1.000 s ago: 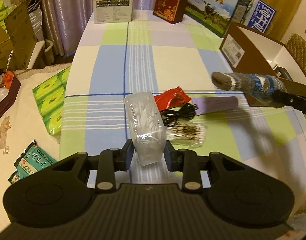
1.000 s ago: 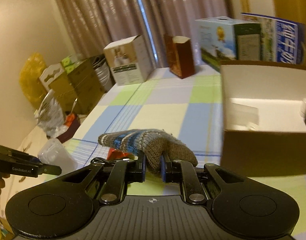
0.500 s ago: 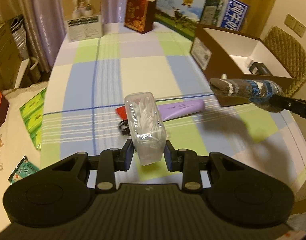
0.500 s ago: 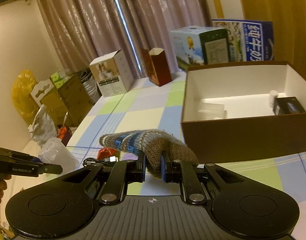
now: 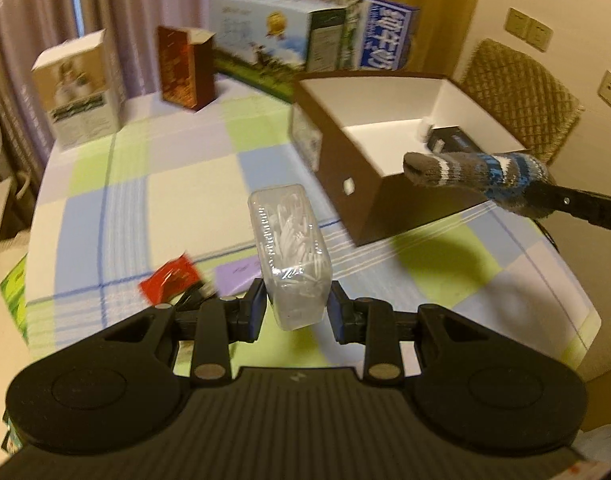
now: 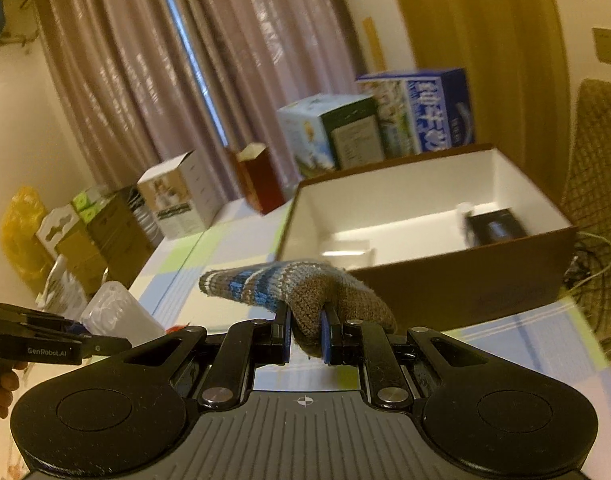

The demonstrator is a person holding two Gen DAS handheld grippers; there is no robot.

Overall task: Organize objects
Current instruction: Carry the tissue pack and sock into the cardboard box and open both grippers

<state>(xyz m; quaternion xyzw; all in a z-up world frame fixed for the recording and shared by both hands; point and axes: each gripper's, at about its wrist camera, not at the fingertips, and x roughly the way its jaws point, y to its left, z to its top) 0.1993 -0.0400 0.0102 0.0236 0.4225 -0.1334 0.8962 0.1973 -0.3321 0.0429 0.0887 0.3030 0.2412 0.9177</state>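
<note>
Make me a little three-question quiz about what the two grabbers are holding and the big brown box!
1. True or false: the left gripper holds a clear box of cotton swabs.
2. The right gripper holds: A) a red packet, B) a striped knitted glove, C) a cable.
3. Fill in: the brown box with white walls already has a ____ item inside.

Key: 1 true; 2 B; 3 black.

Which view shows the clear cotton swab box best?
The left wrist view: the cotton swab box sits centred in the left claw, swabs visible. The right wrist view catches only a blurred corner at its left edge.
</note>
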